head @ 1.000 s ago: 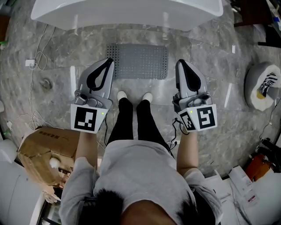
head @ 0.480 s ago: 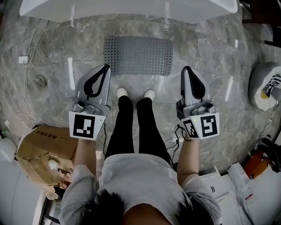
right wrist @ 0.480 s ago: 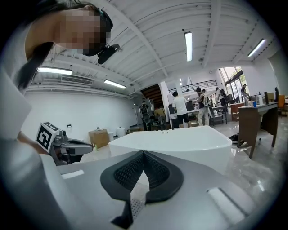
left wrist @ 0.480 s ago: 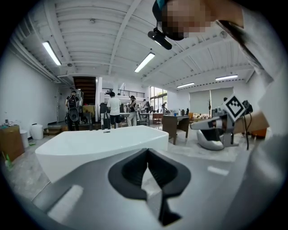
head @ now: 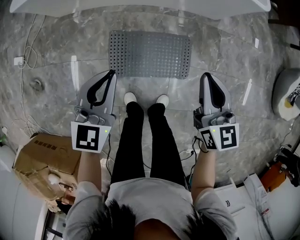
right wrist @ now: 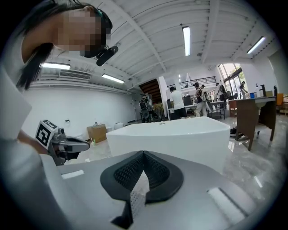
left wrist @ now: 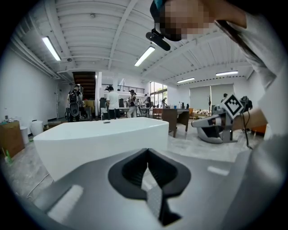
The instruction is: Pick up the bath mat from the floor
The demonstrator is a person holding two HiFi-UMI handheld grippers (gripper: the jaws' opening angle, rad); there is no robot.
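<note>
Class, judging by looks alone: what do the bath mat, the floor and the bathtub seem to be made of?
Bath mat: probably rubber or soft plastic; matte grey, dotted all over.
Floor: polished stone or stone-look tile; grey veining, bright reflections.
Bathtub: glossy white, acrylic or ceramic; look alone cannot settle which.

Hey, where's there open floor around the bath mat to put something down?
Bare floor lies right of the bath mat, and left of it up to the floor drain. It is crowded around the cardboard box.
</note>
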